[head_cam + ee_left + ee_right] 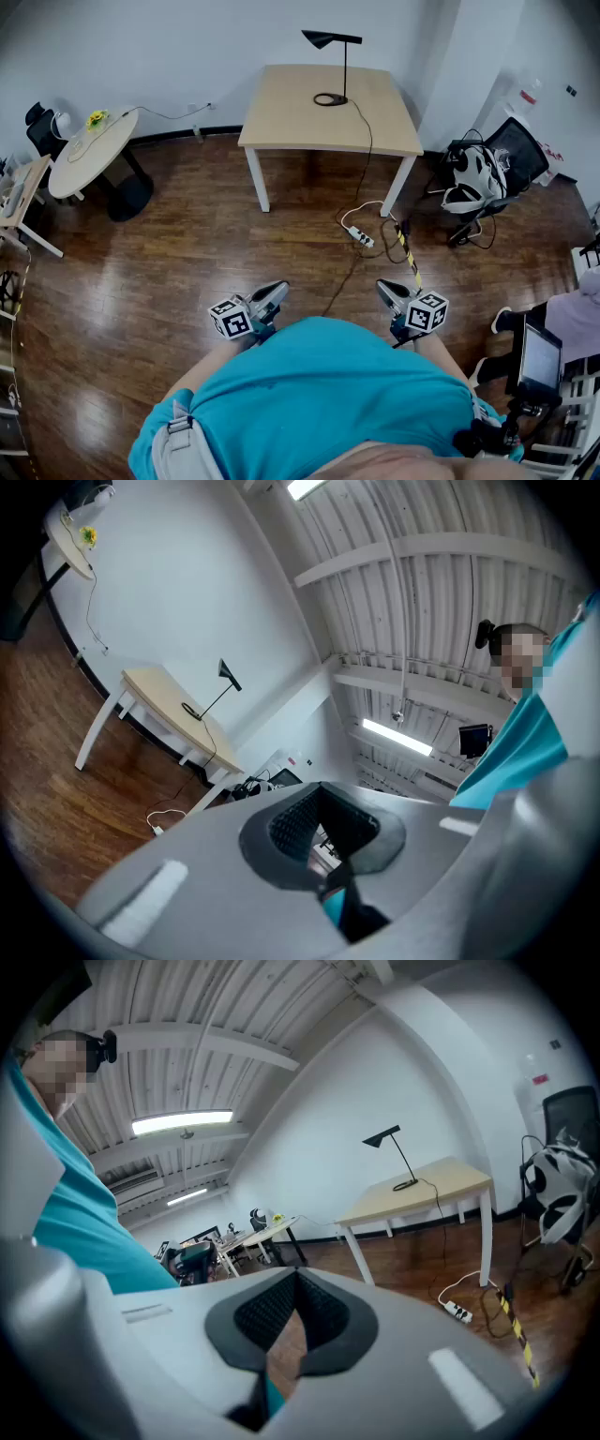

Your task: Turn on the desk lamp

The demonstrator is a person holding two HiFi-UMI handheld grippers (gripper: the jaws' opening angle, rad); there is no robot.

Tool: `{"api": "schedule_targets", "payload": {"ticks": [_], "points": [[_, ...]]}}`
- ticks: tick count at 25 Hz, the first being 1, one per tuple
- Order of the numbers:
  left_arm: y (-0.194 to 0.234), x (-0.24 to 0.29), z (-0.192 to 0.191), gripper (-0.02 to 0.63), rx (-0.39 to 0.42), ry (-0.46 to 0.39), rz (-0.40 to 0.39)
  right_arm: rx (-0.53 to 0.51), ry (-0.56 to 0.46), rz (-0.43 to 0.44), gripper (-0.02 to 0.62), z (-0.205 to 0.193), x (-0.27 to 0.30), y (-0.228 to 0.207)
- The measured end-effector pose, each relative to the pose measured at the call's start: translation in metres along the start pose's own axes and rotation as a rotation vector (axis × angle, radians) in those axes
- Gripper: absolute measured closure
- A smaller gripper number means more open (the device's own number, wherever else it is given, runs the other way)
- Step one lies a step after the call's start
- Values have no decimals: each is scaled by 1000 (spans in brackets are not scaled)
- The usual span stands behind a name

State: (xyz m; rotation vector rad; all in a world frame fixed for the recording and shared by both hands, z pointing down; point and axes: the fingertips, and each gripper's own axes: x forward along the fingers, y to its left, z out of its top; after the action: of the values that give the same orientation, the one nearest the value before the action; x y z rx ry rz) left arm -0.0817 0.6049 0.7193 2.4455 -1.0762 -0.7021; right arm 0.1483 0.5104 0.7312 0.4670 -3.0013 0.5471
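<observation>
Holding both tools close in front of the body, the left gripper [272, 292] and the right gripper [386, 291] each pinching shut on nothing. Standing well apart from the goal, with wooden floor [187, 272] and a white power strip [362, 238] lying between. Sitting farther off on the square desk [291, 117] by the wall: the desk lamp [322, 39], showing no glow. Judging all of the task as waiting to be done: approaching, reaching, switching.

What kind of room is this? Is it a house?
Probably an office or workroom, not a home: a plain table with a black desk lamp, an office chair at the side, and long strip lights on a bare ceiling.
</observation>
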Motion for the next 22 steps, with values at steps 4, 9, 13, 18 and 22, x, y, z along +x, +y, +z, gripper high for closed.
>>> {"api": "schedule_targets", "payload": {"ticks": [4, 9, 13, 18, 22], "points": [[6, 35, -15, 603, -3, 8, -3, -3, 11, -7, 594, 4, -9, -42], [35, 39, -13, 603, -31, -43, 46, 2, 32, 10, 594, -1, 13, -65], [94, 39, 38, 603, -42, -69, 7, -20, 60, -2, 594, 27, 88, -75], [179, 12, 115, 603, -46, -117, -45, -67, 39, -34, 594, 58, 188, -69], [230, 3, 161, 603, -42, -75, -75, -110, 42, -56, 594, 89, 255, -65]]}}
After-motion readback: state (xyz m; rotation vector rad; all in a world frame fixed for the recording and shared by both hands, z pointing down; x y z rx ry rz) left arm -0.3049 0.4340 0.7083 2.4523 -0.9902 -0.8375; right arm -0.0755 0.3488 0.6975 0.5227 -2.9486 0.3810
